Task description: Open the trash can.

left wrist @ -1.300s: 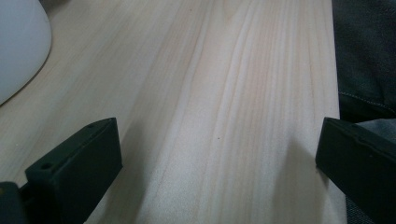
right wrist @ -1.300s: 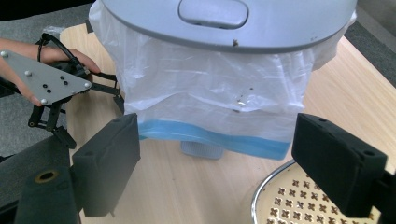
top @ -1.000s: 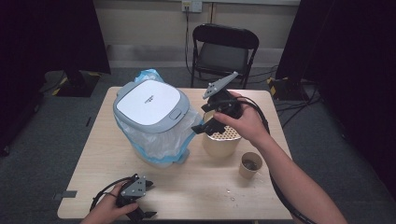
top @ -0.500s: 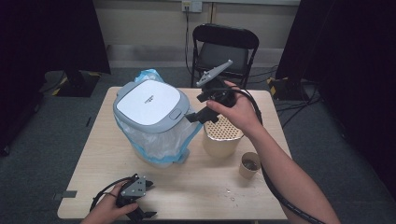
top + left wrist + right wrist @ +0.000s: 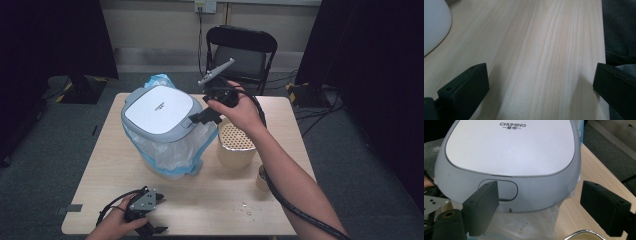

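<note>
Lidded bin [image 5: 159, 116], grey body with white top, sits left of centre in the high view, on the upper left part of the surface [image 5: 215, 200]; a clear and blue plastic liner [image 5: 172, 152] hangs out below its rim. In the right gripper view the bin [image 5: 511, 152] takes up the upper frame, a brand name printed on the white lid and a rounded push panel [image 5: 506, 188] low on the grey front. Right gripper [image 5: 200, 118] held just off the bin's right edge in the high view, above the surface; its fingers [image 5: 482, 206] are spread apart with nothing between them, the push panel straight ahead but not touched. Just right of the bin stands a beige container with a perforated top [image 5: 236, 145]; a small cup [image 5: 261, 177] lower right of it. Left gripper [image 5: 155, 230] rests at the bottom left edge of the surface, fingers [image 5: 466, 87] spread wide over bare wood. A black folding chair [image 5: 242, 50] stands beyond the surface, top centre.
</note>
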The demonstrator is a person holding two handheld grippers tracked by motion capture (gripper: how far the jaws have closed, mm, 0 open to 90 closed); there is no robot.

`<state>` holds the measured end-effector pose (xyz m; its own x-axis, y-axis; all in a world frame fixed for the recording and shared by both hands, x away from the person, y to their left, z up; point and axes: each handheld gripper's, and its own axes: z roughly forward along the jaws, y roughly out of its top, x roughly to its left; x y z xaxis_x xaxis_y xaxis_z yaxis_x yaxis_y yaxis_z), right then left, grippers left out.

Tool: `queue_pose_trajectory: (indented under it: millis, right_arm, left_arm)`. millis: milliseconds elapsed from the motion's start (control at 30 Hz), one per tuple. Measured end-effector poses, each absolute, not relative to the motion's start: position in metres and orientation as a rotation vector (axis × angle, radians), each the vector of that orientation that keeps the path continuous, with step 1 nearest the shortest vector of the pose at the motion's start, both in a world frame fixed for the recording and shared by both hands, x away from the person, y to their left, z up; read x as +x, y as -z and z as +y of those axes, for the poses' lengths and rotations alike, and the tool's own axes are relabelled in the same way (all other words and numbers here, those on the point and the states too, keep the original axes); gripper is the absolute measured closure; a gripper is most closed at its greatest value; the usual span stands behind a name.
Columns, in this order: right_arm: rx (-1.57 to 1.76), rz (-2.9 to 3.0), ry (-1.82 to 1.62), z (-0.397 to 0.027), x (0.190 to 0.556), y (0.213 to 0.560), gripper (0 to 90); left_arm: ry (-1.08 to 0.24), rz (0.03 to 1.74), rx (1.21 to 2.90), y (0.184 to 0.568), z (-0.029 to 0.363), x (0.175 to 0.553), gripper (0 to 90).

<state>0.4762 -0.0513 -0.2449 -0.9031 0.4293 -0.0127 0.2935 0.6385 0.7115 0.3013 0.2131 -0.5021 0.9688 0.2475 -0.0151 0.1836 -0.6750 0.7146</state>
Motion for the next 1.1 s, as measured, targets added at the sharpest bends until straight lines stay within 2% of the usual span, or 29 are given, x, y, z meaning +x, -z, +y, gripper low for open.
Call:
queue_pose_trajectory:
  millis: [667, 900, 933, 1100]
  right_arm:
    - [0.58, 2.666, -1.054, -0.04, 0.482, 0.248, 11.2]
    - [0.556, 2.645, -1.043, -0.041, 0.48, 0.246, 11.6]
    - [0.544, 2.637, -1.056, -0.044, 0.479, 0.246, 16.6]
    - [0.569, 2.645, -1.097, -0.056, 0.476, 0.248, 14.6]
  left_arm:
    - [-0.106, 0.301, 2.338, 0.502, 0.214, 0.301, 0.0]
    - [-0.106, 0.296, 2.33, 0.502, 0.213, 0.301, 0.0]
    - [-0.107, 0.296, 2.328, 0.502, 0.213, 0.301, 0.0]
    - [-0.106, 0.3, 2.339, 0.502, 0.214, 0.301, 0.0]
